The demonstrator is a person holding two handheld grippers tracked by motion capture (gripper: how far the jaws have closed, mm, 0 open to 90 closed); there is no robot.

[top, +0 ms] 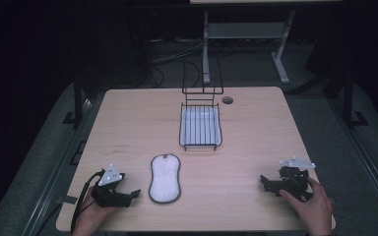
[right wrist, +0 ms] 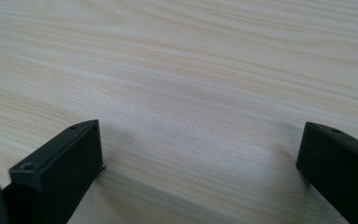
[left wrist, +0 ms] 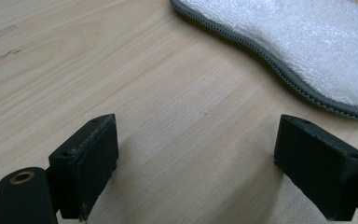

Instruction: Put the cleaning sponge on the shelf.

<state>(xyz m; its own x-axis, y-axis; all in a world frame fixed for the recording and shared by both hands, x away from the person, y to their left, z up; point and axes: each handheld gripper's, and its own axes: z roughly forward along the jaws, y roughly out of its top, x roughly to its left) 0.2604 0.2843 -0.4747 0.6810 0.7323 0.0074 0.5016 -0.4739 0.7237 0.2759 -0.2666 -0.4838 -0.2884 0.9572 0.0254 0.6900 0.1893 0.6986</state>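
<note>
1. Left gripper (top: 128, 194) rests low on the table (top: 246, 147), jaws spread wide, nothing between; the white microfibre pad (top: 165, 178) lies flat just beside it.
2. Right gripper (top: 268, 184) sits well apart, jaws also spread, empty.

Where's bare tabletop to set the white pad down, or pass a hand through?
Bare wood lies between the white pad and the right gripper, open, and along the table left of the wire rack. The tightest spot is between the pad and the left gripper, open, close beside it.
</note>
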